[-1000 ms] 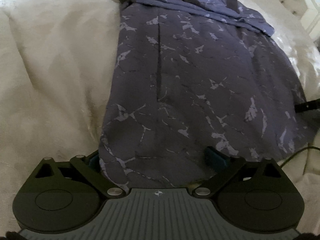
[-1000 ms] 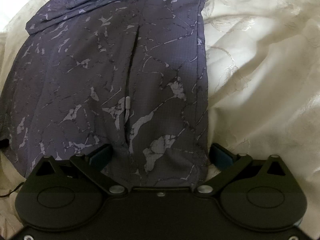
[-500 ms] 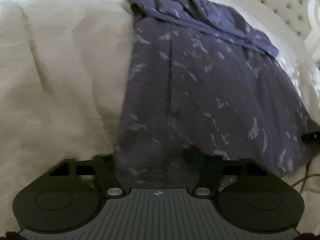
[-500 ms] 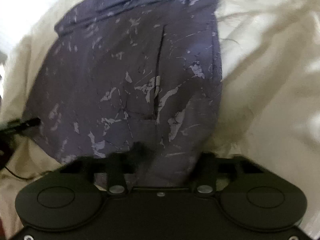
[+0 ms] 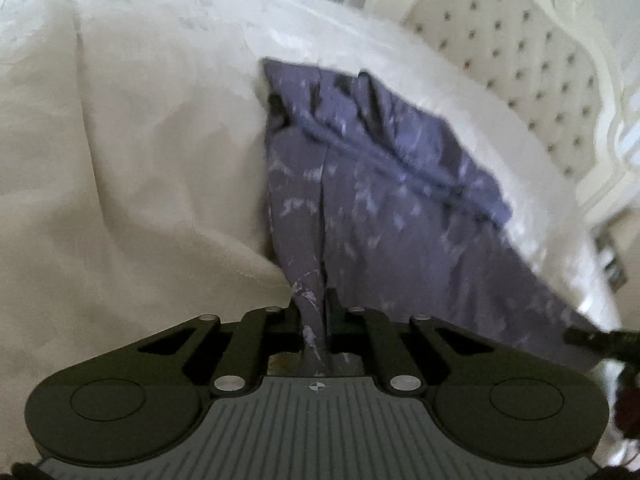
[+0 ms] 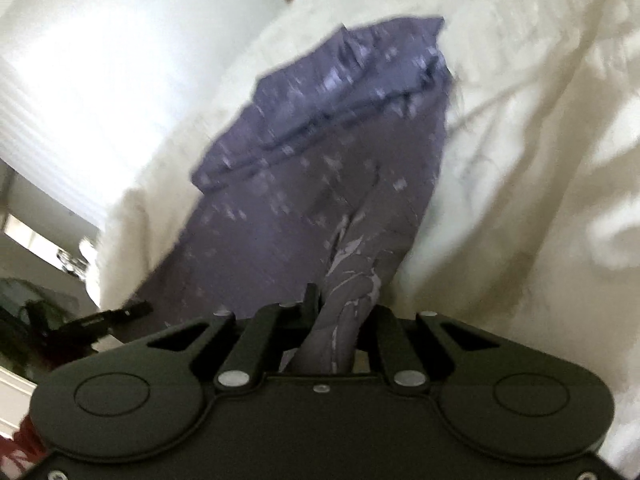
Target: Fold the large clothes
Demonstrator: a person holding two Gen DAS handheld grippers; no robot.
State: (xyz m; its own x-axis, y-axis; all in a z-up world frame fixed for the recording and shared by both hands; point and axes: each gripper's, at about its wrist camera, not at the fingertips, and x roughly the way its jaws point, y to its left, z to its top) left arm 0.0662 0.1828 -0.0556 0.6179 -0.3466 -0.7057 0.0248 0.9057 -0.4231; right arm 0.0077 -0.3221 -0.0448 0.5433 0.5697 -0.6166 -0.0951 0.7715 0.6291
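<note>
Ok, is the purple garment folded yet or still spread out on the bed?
Mostly spread: the purple garment lies along the bed, only its far end folded over. The left claw and right claw pinch its near edge, bunching it.

left gripper point(image 5: 318, 320): black linkage, grey ribbed deck, silver rivets | right gripper point(image 6: 340, 312): black, silver rivets

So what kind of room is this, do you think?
Most likely a bedroom: a purple patterned garment lies on a bed's cream bedspread, with a tufted, buttoned headboard behind it.
</note>
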